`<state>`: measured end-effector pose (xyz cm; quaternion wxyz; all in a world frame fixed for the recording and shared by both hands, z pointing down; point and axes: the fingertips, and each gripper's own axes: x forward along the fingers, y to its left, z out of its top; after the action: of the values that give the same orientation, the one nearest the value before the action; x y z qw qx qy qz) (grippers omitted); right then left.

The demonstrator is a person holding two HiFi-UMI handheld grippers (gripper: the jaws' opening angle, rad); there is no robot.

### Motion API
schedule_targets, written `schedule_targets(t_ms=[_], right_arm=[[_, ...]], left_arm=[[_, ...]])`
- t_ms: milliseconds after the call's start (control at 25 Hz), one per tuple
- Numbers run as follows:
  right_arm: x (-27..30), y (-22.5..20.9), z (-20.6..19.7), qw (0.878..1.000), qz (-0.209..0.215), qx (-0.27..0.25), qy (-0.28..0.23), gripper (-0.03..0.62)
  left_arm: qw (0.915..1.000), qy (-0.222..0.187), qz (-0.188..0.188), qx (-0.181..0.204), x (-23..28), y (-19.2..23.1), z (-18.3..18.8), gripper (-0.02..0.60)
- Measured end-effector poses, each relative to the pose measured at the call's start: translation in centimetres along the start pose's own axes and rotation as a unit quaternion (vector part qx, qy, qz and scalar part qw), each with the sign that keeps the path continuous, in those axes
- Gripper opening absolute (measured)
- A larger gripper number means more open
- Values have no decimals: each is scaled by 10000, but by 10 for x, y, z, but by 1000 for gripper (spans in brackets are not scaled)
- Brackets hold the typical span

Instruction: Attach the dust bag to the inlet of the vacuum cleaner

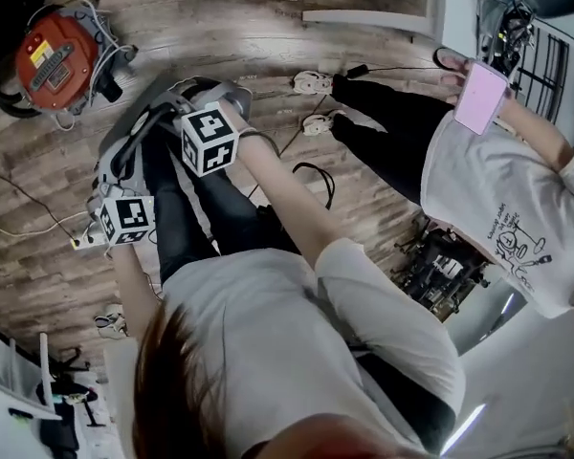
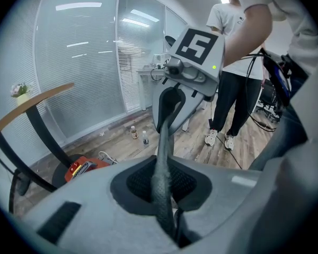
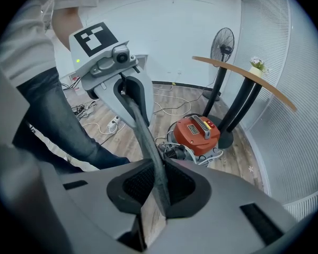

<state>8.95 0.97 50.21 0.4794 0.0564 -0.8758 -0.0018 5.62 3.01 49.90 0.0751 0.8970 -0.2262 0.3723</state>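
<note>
A dark grey dust bag [image 2: 161, 157] is stretched edge-on as a taut strip between my two grippers. My left gripper [image 2: 167, 218] is shut on one end of it. My right gripper [image 3: 159, 205] pinches the other end of the dust bag [image 3: 148, 147], with a narrow gap beside the fabric. In the head view both grippers are held close together above the floor, left gripper [image 1: 124, 151] below right gripper [image 1: 172, 103]. The red vacuum cleaner [image 1: 55, 54] stands on the wooden floor beyond them, apart from the bag; its inlet is not visible.
A second person [image 1: 502, 189] in a white shirt stands to the right holding a pink phone [image 1: 480, 97]. A power strip and cables [image 1: 81, 242] lie on the floor. A round table [image 3: 238, 70] and a fan [image 3: 222, 41] stand by the vacuum cleaner.
</note>
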Motion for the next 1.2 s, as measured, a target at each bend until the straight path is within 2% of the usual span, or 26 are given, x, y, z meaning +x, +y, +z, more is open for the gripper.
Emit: schedule_targets(t_ms=[160, 360, 800, 960, 1200], right_arm=[[20, -6, -7, 9999, 157, 17, 53, 48], [57, -14, -12, 9997, 99, 141, 180, 46], [141, -1, -37, 9979, 468, 60, 436, 39], [162, -3, -45, 9978, 398, 231, 473, 37], [189, 5, -59, 9973, 248, 443, 524, 37]], left_arm=[[10000, 68, -47, -51, 14, 8, -16, 35], [9998, 107, 16, -153, 32, 25, -48, 35], [9961, 705, 10, -536, 72, 28, -127, 35], [9942, 881, 71, -607, 86, 38, -146, 43], [9930, 1051, -55, -537, 103, 37, -174, 46]])
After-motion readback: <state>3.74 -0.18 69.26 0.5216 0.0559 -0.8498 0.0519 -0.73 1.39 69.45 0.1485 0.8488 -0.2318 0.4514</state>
